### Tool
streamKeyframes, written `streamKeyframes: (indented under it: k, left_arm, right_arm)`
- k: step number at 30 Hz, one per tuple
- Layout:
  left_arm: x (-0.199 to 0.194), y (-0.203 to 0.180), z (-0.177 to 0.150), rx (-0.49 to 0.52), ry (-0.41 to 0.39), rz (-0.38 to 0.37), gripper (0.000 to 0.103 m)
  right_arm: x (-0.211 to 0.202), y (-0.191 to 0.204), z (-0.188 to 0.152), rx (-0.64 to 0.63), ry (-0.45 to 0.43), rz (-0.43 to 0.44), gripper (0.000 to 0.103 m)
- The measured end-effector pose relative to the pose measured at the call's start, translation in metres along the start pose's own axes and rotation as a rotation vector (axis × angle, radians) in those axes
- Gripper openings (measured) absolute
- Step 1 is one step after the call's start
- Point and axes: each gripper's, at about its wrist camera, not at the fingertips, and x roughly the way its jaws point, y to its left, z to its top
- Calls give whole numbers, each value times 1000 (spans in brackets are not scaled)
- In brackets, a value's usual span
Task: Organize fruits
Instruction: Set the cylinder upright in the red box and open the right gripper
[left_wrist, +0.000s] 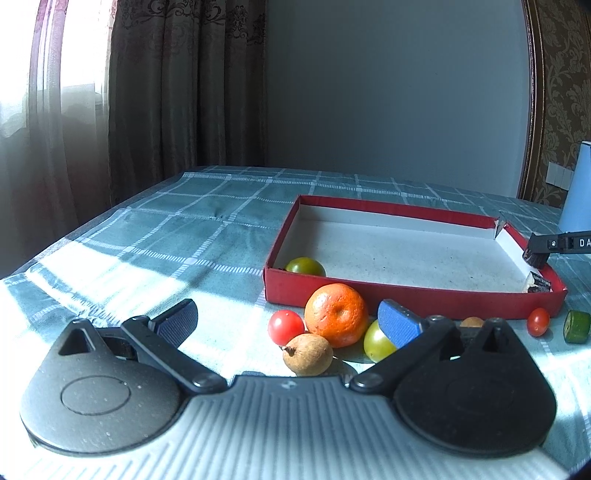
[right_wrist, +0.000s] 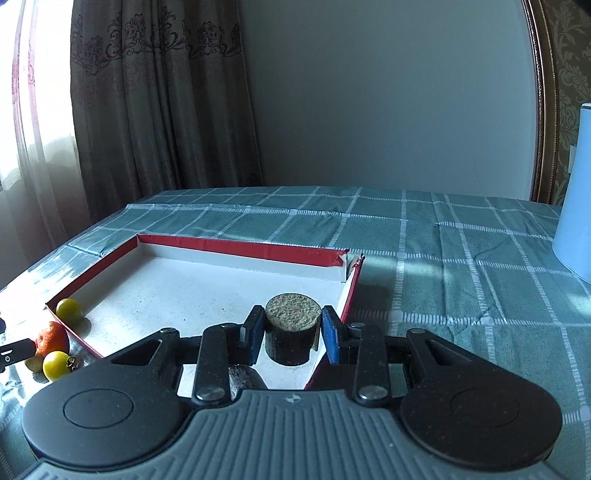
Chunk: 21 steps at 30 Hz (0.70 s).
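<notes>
The step in hand is judged to be the setting down of a cut cucumber piece (right_wrist: 292, 334) inside the red box (right_wrist: 240, 246). It is best done by lowering the piece until its base sits flat on the white floor of the box, well inside the right wall, before the fingers are parted; a release made too high could let the stubby cylinder tip or roll.

The right gripper (right_wrist: 293, 334) is clamped on that piece: a blue pad is pressed against each side, the pale cut face is turned upward, and the dark skin is seen between the fingers (right_wrist: 334, 341). The piece is held over the near right corner of the box; whether its base already touches the floor cannot be told from here.

The left gripper (left_wrist: 288, 321) is held with its fingers wide apart and nothing between the pads. Ahead of it, on the bench (left_wrist: 166, 229), an orange (left_wrist: 336, 314), a red tomato (left_wrist: 285, 326), a brown fruit (left_wrist: 307, 353) and a yellow-green fruit (left_wrist: 375, 341) are clustered just outside the box's near wall. One green tomato (left_wrist: 306, 266) already lies in the near left corner.
</notes>
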Motion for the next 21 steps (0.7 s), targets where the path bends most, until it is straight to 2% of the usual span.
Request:
streamKeyframes:
  k: [7,11,14,15,16,17,18,21]
  left_arm:
    - [1,-1,0,3,6,8,103]
    - [1,0,0,0,7,6,103]
    - [0,1,-1,-5,3,7,103]
    - [-1,3,-1,-12,2,3,103]
    - [-1,4,-1,-18,7,0,103]
    - [-1,5,-1,-21,11,-2,103]
    - [-2,7,-1,-23,10,-8,103]
    - [-11,11,-6,16,1,-57,103]
  right_arm:
    - [13,13,-13,-104,41,-45,32]
    - [12,17,-16,-114,26,-49,33]
    - [6,13,-15,-75,12,-29,43]
    - [0,12,-15,-56,-5,-39,51]
    - [-9,12,-15,-37,-26,-70,68]
    - [-19,10,-15,-19,-59,-86,75]
    - [-29,9,-17,-2,-89,-86,78]
    - [-61,6,-24,52,-147,-39,78]
